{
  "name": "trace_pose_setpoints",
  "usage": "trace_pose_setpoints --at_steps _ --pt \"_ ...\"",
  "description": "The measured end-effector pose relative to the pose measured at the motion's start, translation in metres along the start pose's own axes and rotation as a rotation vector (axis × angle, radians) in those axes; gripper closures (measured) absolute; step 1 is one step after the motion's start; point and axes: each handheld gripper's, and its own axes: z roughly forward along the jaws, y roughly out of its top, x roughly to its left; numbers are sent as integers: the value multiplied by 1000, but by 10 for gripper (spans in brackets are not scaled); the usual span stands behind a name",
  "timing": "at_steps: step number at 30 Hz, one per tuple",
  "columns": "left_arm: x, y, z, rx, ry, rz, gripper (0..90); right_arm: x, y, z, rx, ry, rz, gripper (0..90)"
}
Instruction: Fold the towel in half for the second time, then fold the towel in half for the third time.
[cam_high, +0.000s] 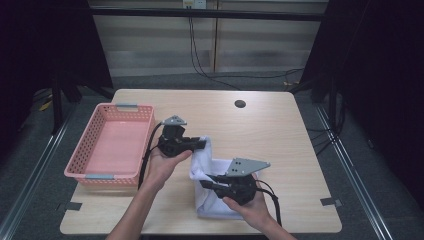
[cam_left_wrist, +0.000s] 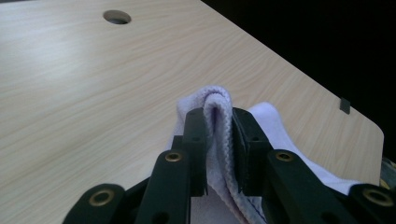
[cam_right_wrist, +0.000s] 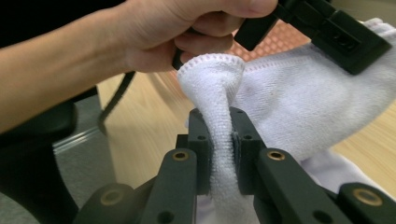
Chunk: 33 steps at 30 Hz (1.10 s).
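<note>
Jaws of the left gripper (cam_left_wrist: 218, 140) are pinched tight on a folded edge of the soft white towel (cam_high: 212, 172). Jaws of the right gripper (cam_right_wrist: 223, 149) squeeze another bunched edge of it. Between both, the towel hangs over the light wooden table (cam_high: 280, 130). Just beside the left hand (cam_high: 162, 167) sits the pink plastic basket (cam_high: 95, 137).

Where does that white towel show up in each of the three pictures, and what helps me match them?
High view: the white towel sits right of centre near the table's front edge, stretched between both grippers.
Left gripper view: low centre, a fold pinched between the black jaws.
Right gripper view: centre and right, a corner pinched between the jaws, the rest spreading behind.
Shared landmark: the light wooden table; the pink basket also peeks in behind the towel in the right gripper view.
</note>
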Motion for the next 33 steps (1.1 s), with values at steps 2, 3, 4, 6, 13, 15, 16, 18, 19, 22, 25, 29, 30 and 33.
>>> trace_pose_setpoints --at_steps 2,3,4,6,13,15,16,18,19,22,25,29,30,33 --pt "-2 -1 12 14 -14 -2 772 -3 -8 -6 1 -21 16 814" --pt "-3 -1 17 19 -15 -9 772 -5 -12 -10 1 -33 24 812" --pt "-3 -1 23 34 -25 -7 772 -8 -16 -14 -7 -45 38 812" --pt "-7 -2 34 44 -39 -8 771 -11 -24 -22 -5 -65 52 804" --pt "-16 -6 71 94 -65 -14 770 -23 -52 -42 3 -114 132 801" --pt "-17 -8 76 106 -64 -8 771 -25 -57 -43 9 -126 141 800" --pt "-18 -9 80 107 -70 -15 771 -25 -59 -44 11 -138 139 799" --pt "-19 -9 84 118 -76 -8 771 -25 -63 -45 16 -141 152 797" --pt "-20 -9 86 120 -80 -7 770 -25 -65 -47 13 -149 154 796" --pt "-24 -8 93 122 -94 -9 762 -25 -71 -51 17 -166 162 784" --pt "-28 -8 103 126 -97 -10 749 -27 -77 -54 40 -169 167 750" --pt "-31 -9 114 132 -121 -25 729 -31 -85 -59 77 -186 187 646" --pt "-32 -9 117 129 -132 -24 724 -33 -88 -61 83 -189 190 601" --pt "-37 -8 122 126 -143 -20 694 -37 -93 -69 100 -208 213 482"
